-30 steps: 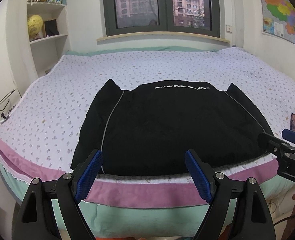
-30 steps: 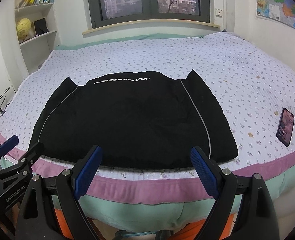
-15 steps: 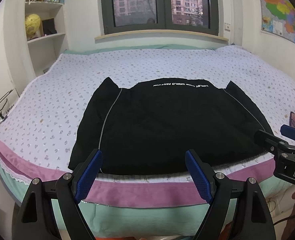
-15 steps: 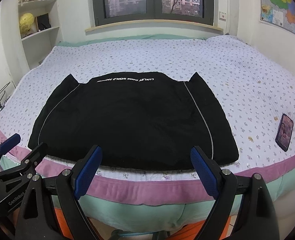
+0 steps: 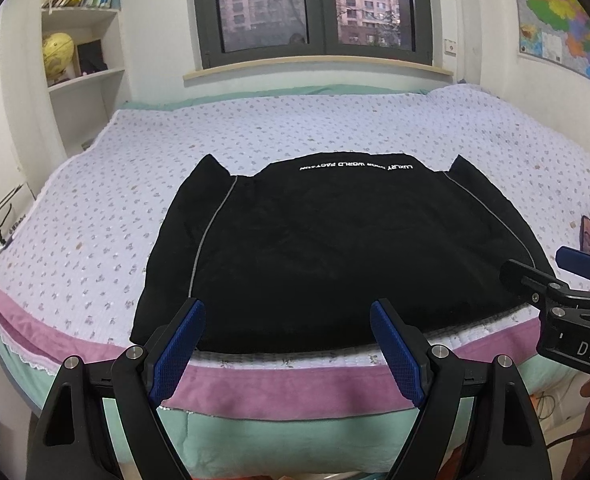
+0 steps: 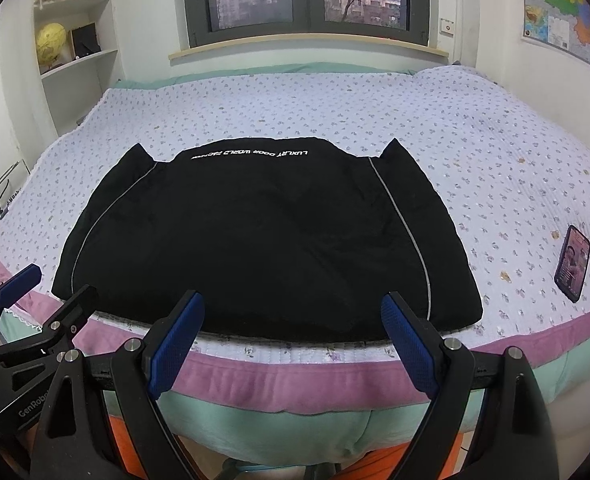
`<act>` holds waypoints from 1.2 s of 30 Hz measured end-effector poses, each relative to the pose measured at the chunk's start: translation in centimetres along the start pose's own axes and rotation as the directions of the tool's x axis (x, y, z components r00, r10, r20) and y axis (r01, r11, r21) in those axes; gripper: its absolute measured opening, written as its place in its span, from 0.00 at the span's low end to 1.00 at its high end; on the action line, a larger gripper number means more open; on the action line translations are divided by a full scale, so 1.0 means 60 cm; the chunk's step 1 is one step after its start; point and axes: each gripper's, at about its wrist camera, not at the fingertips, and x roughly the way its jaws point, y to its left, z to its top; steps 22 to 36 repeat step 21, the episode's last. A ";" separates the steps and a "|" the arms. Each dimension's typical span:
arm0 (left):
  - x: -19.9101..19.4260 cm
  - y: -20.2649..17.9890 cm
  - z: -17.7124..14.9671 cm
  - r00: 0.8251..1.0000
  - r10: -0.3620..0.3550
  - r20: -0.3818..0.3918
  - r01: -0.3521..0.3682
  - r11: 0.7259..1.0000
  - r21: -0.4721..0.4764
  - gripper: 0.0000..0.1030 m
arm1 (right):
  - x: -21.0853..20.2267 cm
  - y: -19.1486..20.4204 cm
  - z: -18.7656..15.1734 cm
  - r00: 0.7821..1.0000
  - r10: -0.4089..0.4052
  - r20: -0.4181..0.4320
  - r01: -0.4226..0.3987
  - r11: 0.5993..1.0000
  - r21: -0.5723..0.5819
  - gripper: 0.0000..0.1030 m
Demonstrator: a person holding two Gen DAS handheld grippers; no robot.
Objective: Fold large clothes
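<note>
From your left wrist view, the left gripper (image 5: 285, 344) hangs off the near edge of the bed (image 5: 255, 384) with its 2 fingers (image 5: 177, 346) spread wide and nothing between them. The black jacket (image 5: 335, 252) lies flat on the quilt, near hem along the bed's edge, lettered far edge toward the window, both sides already turned in so it reads as a broad rectangle. The right gripper (image 5: 535, 268) shows at that view's right edge, just over the jacket's near right corner. From your right wrist view, the right gripper (image 6: 293, 344) is likewise wide open and empty, short of the hem; a phone (image 6: 573, 264) lies well right of the jacket. You look to be between folds, lining up for the next 1. It calls for bringing each gripper down onto a near corner, pinching all the layers, then carrying the hem toward the lettering.
</note>
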 end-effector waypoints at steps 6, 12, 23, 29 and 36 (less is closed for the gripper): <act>0.012 -0.003 0.000 1.000 0.006 -0.016 -0.006 1.000 -0.003 0.83 | 0.014 -0.008 -0.001 1.000 -0.004 -0.015 0.005 1.000 0.012 0.89; 0.041 -0.006 -0.004 0.998 0.020 -0.058 -0.020 1.000 0.007 0.83 | 0.026 -0.013 0.001 0.999 -0.032 -0.014 0.033 0.999 0.003 0.89; 0.039 -0.005 0.008 0.998 0.060 0.004 -0.060 0.998 0.015 0.83 | 0.050 -0.028 0.008 0.999 -0.034 -0.032 0.034 0.999 0.005 0.89; 0.039 -0.005 0.008 0.998 0.060 0.004 -0.060 0.998 0.015 0.83 | 0.050 -0.028 0.008 0.999 -0.034 -0.032 0.034 0.999 0.005 0.89; 0.039 -0.005 0.008 0.998 0.060 0.004 -0.060 0.998 0.015 0.83 | 0.050 -0.028 0.008 0.999 -0.034 -0.032 0.034 0.999 0.005 0.89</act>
